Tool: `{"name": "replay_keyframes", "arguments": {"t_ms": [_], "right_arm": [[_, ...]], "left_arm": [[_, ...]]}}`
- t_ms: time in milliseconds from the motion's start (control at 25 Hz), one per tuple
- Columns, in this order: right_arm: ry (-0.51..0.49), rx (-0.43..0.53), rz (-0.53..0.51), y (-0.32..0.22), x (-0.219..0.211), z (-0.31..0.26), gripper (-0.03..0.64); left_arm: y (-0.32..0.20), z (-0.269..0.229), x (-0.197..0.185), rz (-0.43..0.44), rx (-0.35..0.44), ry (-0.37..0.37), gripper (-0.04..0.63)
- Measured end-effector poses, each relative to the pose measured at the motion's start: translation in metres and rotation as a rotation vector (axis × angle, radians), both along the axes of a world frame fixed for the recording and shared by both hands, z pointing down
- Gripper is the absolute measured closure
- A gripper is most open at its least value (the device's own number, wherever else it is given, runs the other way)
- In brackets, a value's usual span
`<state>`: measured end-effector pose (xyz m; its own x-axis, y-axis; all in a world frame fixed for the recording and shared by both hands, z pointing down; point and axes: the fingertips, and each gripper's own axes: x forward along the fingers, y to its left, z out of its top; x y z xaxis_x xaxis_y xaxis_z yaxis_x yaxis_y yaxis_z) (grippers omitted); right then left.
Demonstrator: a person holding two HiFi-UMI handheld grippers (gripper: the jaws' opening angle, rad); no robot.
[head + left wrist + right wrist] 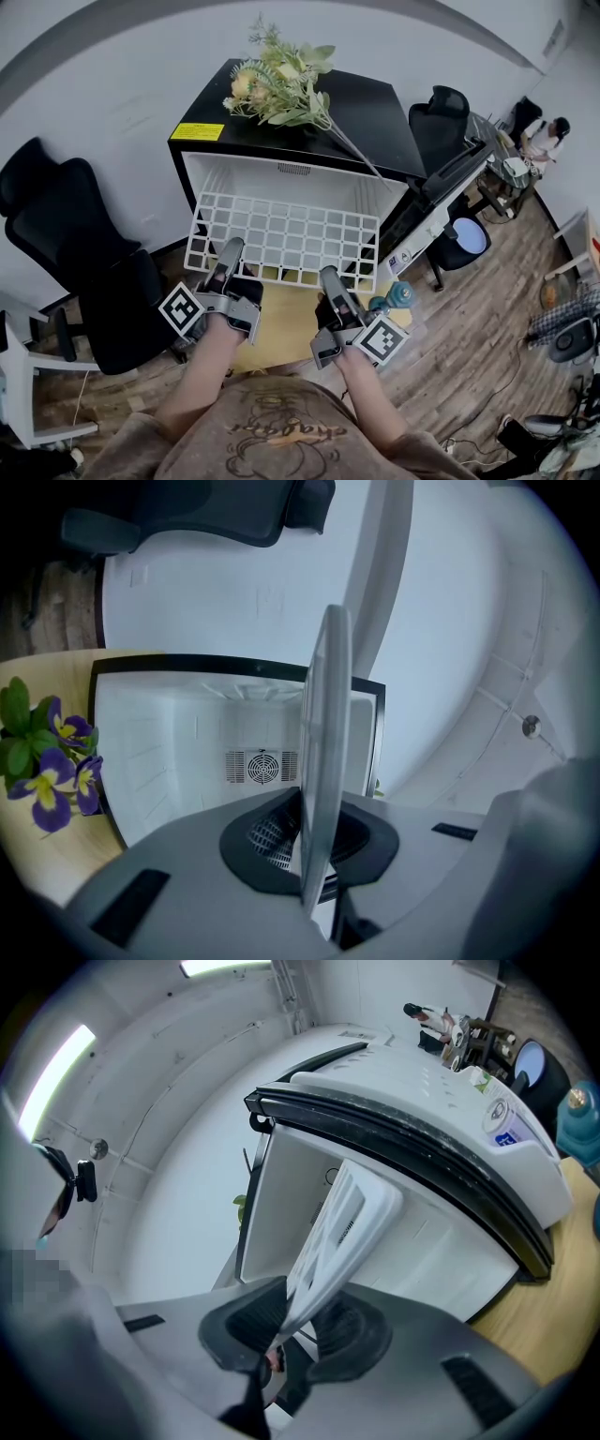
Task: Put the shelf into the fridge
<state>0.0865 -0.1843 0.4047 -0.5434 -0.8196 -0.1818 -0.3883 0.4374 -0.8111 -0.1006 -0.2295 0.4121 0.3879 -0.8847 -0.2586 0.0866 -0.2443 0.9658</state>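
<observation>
- Gripping the near edge of the white grid shelf, the left gripper is seen with its jaws nearly together, clamped on the thin rim.
- The right gripper is likewise closed on that same edge further along, with only the shelf's thickness between its jaws.
- The shelf is held roughly level at the mouth of the open fridge, with its far edge at the white cavity and its near edge outside.
- Only in the left gripper view are the round fan vent on the back wall and the purple flowers shown, with the shelf seen edge-on.
- Only in the right gripper view is the inner side of the swung-open door shown, with a teal bottle beyond it.
- A pale wooden desk lies under the fridge.
- A bunch of flowers lies on the black top, a black office chair stands alongside, and wood flooring spreads beyond.
</observation>
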Motion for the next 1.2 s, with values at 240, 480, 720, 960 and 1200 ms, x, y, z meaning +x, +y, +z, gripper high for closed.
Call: {"name": "replay_keyframes", "arguments": {"t_ms": [240, 480, 720, 960, 1200], "right_arm": [[0.003, 0.0, 0.0, -0.004, 0.001, -0.001, 0.545], [-0.008, -0.017, 0.001, -0.007, 0.002, 0.003, 0.545], [-0.011, -0.014, -0.002, -0.008, 0.003, 0.002, 0.545], [-0.022, -0.023, -0.004, -0.011, 0.004, 0.002, 0.548], [-0.018, -0.024, -0.003, -0.013, 0.005, 0.002, 0.549]], "left_arm": [[-0.004, 0.0, 0.001, -0.005, 0.0, 0.0, 0.551], [-0.005, 0.001, 0.001, -0.009, 0.0, -0.004, 0.551], [-0.006, 0.001, 0.001, -0.011, 0.0, -0.006, 0.551], [-0.008, 0.0, 0.001, -0.013, -0.003, -0.01, 0.551], [-0.01, -0.001, 0.002, -0.013, 0.001, -0.008, 0.551]]}}
